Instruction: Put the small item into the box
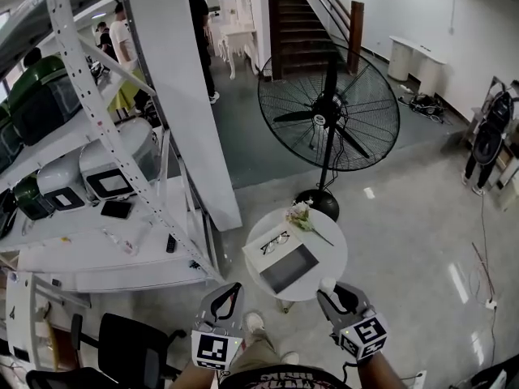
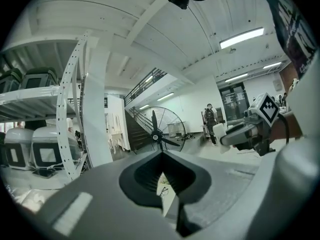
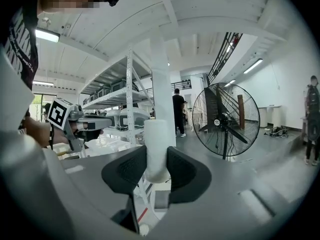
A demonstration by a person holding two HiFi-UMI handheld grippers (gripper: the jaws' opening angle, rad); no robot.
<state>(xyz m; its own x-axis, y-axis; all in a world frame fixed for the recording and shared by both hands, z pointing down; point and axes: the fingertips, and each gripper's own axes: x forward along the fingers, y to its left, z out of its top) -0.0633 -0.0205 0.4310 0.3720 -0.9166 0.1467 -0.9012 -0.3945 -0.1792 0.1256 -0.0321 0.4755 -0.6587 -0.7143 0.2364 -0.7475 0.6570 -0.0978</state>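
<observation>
Though jaws cover its sides, the right gripper [image 1: 331,291] clamps a white cylinder [image 3: 156,144].

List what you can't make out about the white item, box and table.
White item: head view, tiny and partly between the jaws; right gripper view, jaws cover its sides.
Box: head view, inside too dark and small to read.
Table: left gripper view, mostly behind the jaws.

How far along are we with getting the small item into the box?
Done: the small white cylinder is picked up, clamped in the right gripper. In hand: it hangs at the near edge of the round table, short of the open box, whose grey inside looks bare. The left gripper is shut on nothing. Left: carry it over the box and release.
</observation>
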